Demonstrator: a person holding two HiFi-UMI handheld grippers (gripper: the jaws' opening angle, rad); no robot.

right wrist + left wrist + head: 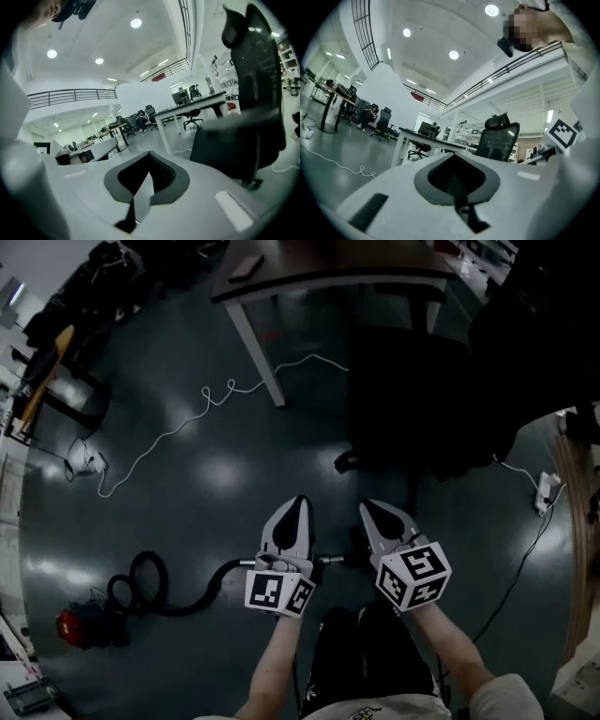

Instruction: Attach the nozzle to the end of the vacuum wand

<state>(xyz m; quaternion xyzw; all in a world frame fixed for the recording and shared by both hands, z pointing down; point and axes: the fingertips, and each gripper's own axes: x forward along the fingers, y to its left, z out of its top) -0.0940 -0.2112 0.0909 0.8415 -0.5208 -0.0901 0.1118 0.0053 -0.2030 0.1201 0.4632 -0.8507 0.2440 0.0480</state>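
The vacuum lies on the dark floor in the head view: a red canister [78,625] at the lower left and a black hose [183,601] curling toward me. A short silver stretch of the wand [330,560] shows between my two hands; the grippers hide the rest. I cannot make out the nozzle. My left gripper [298,504] and right gripper [368,508] are held side by side above the floor, both shut with nothing between the jaws. In the gripper views the left gripper [455,157] and right gripper [149,155] point out across the room.
A table [246,329] stands ahead with a black office chair [412,399] to its right. A white cable [187,423] runs across the floor to a power strip [89,463]. Another strip [547,491] with a black cable lies at the right. Desks and chairs [499,138] fill the room.
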